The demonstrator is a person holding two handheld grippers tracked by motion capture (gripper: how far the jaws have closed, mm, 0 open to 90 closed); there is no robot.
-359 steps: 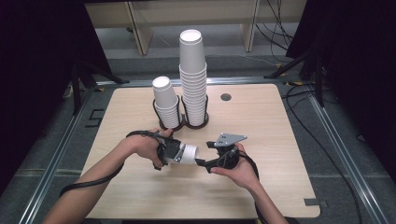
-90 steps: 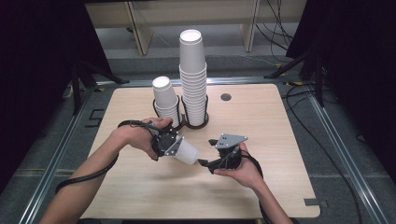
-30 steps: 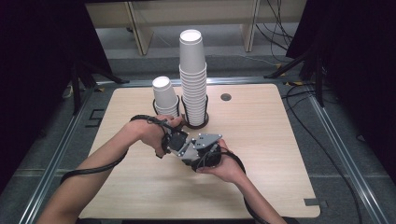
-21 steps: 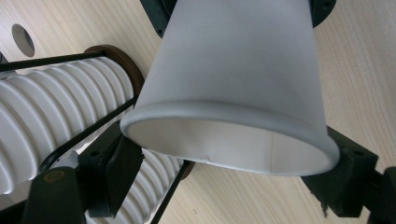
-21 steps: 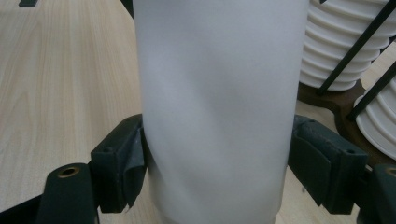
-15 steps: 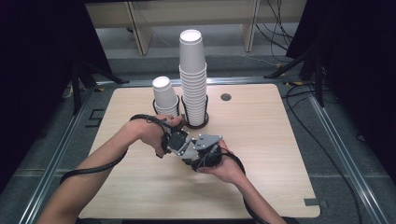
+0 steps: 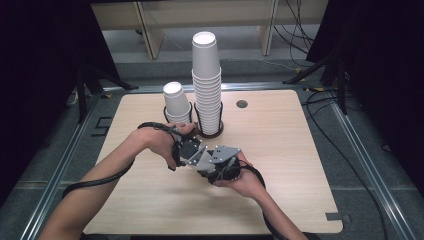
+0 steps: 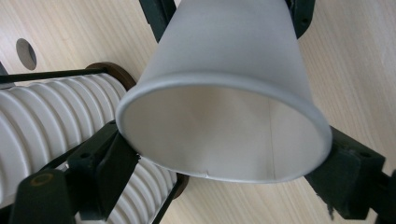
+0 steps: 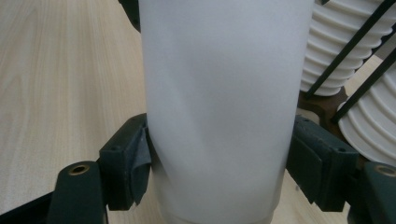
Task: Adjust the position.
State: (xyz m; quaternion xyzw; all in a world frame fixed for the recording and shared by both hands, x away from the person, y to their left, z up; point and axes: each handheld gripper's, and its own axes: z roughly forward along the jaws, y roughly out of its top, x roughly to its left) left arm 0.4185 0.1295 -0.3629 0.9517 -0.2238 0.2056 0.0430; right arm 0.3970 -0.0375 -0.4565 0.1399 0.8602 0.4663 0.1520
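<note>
Near the desk's (image 7: 280, 150) middle, my right hand-held gripper (image 9: 219, 172) pinches the paper cup (image 9: 219, 93); my left hand-held gripper (image 8: 224, 172) has just been spreading around its rim. Light, crushable: I grip the wall gently.

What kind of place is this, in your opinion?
Probably a lab or recording studio rather than a home: a bare wooden table in a metal frame, black curtains at both sides, loose cables on the floor, and paper cup stacks as practice items.
</note>
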